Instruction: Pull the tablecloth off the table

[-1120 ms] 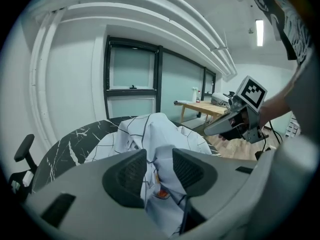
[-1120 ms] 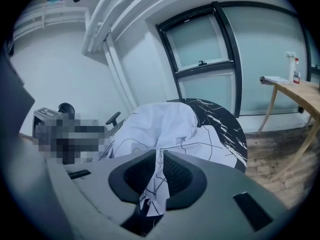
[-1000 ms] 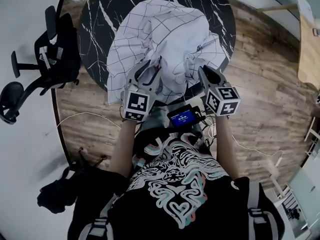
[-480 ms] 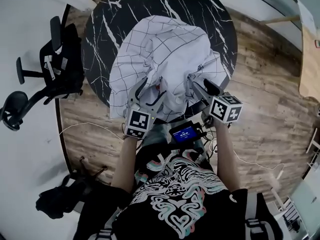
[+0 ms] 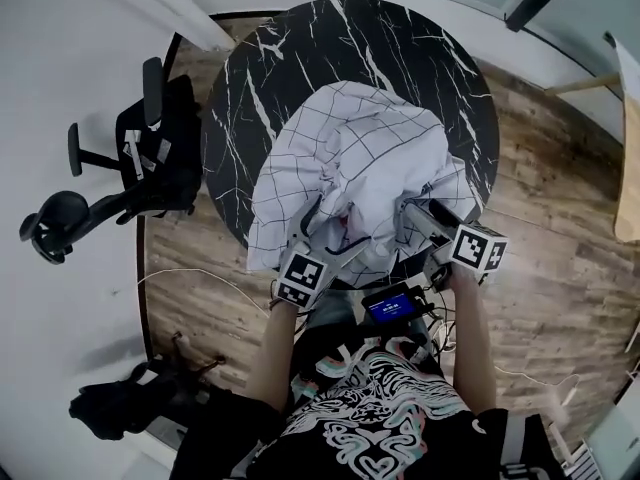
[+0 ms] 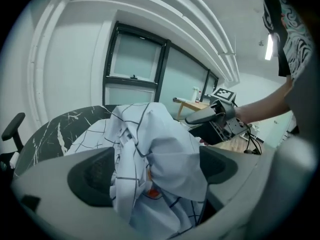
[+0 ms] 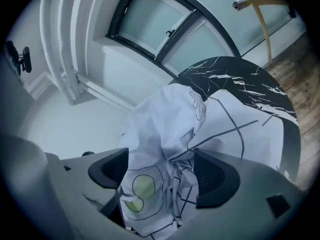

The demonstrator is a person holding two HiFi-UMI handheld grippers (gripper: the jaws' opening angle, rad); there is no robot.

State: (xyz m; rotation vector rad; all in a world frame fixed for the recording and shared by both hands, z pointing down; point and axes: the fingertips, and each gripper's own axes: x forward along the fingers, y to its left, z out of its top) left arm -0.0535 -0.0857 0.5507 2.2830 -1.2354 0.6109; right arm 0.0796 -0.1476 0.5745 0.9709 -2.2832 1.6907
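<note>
Head view: bunched tablecloth (image 5: 350, 158) between the just-opened jaws of left gripper (image 5: 325, 232) and right gripper (image 5: 414, 218) (seemingly unpinched).

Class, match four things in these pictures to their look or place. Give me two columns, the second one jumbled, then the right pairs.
Column one:
1 tablecloth
2 table
3 chair
4 floor

Column two:
a round, black with white veins
b brown wood planks
c white with dark grid lines, bunched up
d stands left of the table in the head view

Pairs: 1-c, 2-a, 3-d, 4-b
</note>
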